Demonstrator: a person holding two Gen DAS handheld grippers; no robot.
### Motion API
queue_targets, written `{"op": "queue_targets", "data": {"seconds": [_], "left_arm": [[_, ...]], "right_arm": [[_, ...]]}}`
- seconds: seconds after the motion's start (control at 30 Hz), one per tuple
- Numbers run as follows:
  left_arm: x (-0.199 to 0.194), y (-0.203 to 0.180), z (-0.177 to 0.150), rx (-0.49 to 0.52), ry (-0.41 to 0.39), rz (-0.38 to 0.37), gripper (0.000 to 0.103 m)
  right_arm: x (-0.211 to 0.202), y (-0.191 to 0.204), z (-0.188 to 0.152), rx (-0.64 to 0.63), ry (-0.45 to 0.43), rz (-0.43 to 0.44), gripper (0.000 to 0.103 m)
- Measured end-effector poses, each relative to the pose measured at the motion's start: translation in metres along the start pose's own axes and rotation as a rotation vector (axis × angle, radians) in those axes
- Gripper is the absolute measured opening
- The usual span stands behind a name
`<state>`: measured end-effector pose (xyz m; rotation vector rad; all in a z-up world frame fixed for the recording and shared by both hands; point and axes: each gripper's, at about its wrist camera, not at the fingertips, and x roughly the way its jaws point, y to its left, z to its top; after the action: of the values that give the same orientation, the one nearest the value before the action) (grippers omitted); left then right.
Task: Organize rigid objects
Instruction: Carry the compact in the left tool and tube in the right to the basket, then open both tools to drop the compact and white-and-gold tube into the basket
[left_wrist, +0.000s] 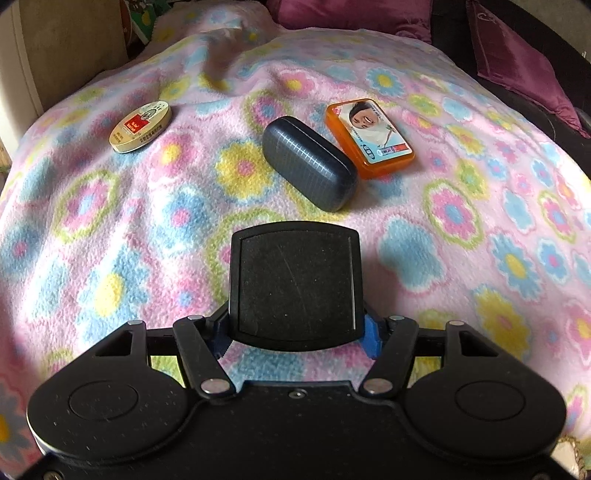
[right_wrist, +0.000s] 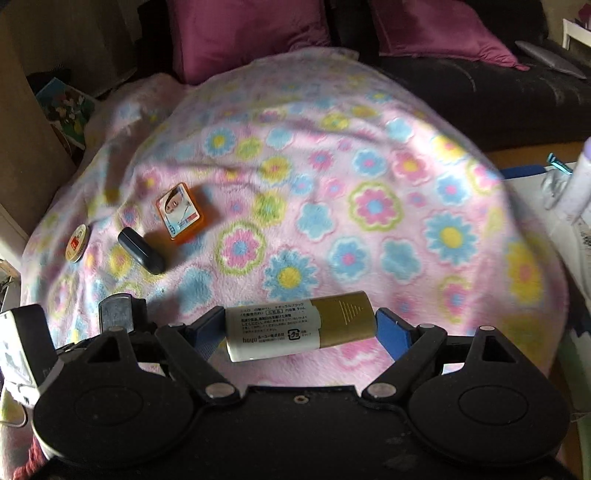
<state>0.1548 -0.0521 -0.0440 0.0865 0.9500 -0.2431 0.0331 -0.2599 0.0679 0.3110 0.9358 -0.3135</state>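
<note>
Left gripper (left_wrist: 295, 325): pitched downward over the flowered blanket (left_wrist: 110, 229), fingers pressed on the sides of a flat black square case (left_wrist: 295, 284), held face-up in front of the camera. Blue pad visible at the case's right edge only.

Right gripper (right_wrist: 301, 328): likewise angled down, raised above the blanket (right_wrist: 369, 221), jaws wide and clamped on the two ends of a white-and-gold tube (right_wrist: 301, 326) lying crosswise between the blue pads. Gold cap toward the right finger, printed white body toward the left.

Left wrist view only: fine grid pattern on the dark oval case (left_wrist: 309, 162), and its far long side touching or just beside the orange box (left_wrist: 369, 136). Round gold tin (left_wrist: 141, 126) well apart to the left.

Right wrist view only: same three items grouped small at far left — tin (right_wrist: 77, 243), dark case (right_wrist: 141, 250), orange box (right_wrist: 181, 213) — with a wide stretch of bare blanket between them and the tube. Part of the other gripper's body at the lower left edge. White bottle (right_wrist: 580, 184) and papers at the right edge. Purple cushions (right_wrist: 243, 33) on a dark sofa behind.

Obstruction: black case hides the blanket directly ahead of the left gripper; right view motion-blurred, labels on the distant items unreadable.
</note>
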Motion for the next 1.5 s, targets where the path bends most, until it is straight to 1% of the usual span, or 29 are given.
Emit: {"op": "queue_targets", "data": {"seconds": [0.1,0.17,0.33,0.4,0.47,0.57,0.63,0.73,0.8,0.93,1.03,1.13,1.2,1.37,1.5], "left_arm": [[0.0,-0.006,-0.003,0.036,0.0,0.023,0.06],[-0.002,-0.008,-0.002,0.04,0.007,0.029,0.06],[-0.019,-0.004,-0.004,0.031,0.021,-0.024,0.06],[-0.031,-0.007,-0.003,0.034,0.011,-0.048,0.06],[-0.049,-0.014,-0.003,0.053,-0.023,-0.083,0.06],[-0.074,-0.032,-0.006,0.099,-0.039,-0.065,0.06],[-0.096,-0.037,-0.013,0.116,-0.044,-0.053,0.06],[-0.123,-0.037,-0.027,0.111,-0.011,-0.021,0.06],[-0.135,-0.033,-0.04,0.08,0.019,-0.003,0.06],[-0.143,-0.022,-0.064,-0.021,0.098,0.017,0.06],[-0.146,-0.019,-0.077,-0.06,0.124,0.052,0.06],[-0.149,-0.02,-0.081,-0.061,0.133,0.066,0.06],[-0.151,-0.021,-0.084,-0.05,0.146,0.055,0.06],[-0.149,-0.023,-0.097,-0.022,0.218,0.033,0.06],[-0.151,-0.024,-0.103,-0.037,0.268,-0.01,0.06]], "right_arm": [[-0.013,-0.001,-0.005,-0.022,-0.009,-0.012,0.087],[-0.019,-0.003,-0.009,-0.022,-0.019,0.0,0.087],[-0.025,0.003,-0.024,-0.039,-0.022,0.024,0.087],[-0.028,0.005,-0.033,-0.049,-0.022,0.036,0.087],[-0.028,0.005,-0.04,-0.046,-0.016,0.049,0.087],[-0.027,0.004,-0.057,-0.038,-0.023,0.082,0.087],[-0.023,0.002,-0.071,-0.016,-0.014,0.106,0.087],[-0.019,-0.006,-0.095,0.028,0.009,0.141,0.087],[-0.02,-0.007,-0.106,0.018,0.014,0.147,0.087],[-0.036,0.004,-0.105,-0.062,-0.06,0.209,0.087],[-0.036,0.009,-0.105,-0.095,-0.044,0.238,0.087],[-0.038,0.009,-0.106,-0.113,-0.019,0.251,0.087],[-0.042,0.009,-0.108,-0.118,-0.018,0.253,0.087],[-0.053,0.004,-0.117,-0.111,-0.019,0.223,0.087],[-0.057,0.003,-0.123,-0.108,0.02,0.219,0.087]]}}
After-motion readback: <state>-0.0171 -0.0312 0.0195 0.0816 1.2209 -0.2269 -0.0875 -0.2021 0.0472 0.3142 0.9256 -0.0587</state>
